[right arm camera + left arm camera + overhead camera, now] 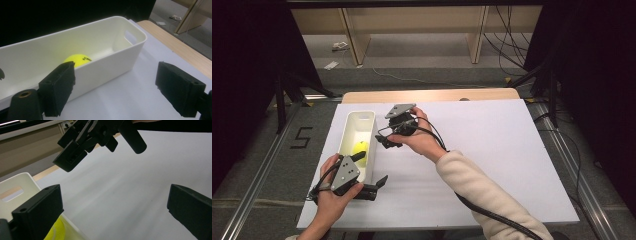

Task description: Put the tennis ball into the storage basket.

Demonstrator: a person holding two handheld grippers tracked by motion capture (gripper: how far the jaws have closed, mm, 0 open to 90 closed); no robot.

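A long white bin [353, 121] lies on the left of the white board, with a yellow tennis ball [360, 148] inside it. My left gripper [371, 169] is open at the bin's near right corner, one jaw over the bin and the other over the board. In the left gripper view its jaws [115, 212] stand wide apart with nothing between them, and the ball [56, 232] is at the lower left. My right gripper [384, 141] is open just right of the bin's long wall. In the right gripper view the gripper [118, 90] faces the bin [112, 57] and the ball [77, 60].
The white board [492, 150] covers the table, whose wooden far edge [432, 95] shows behind it. The right gripper [75, 152] hangs close above and ahead of the left one. Wooden furniture [412, 30] and floor cables [512, 50] lie beyond the table.
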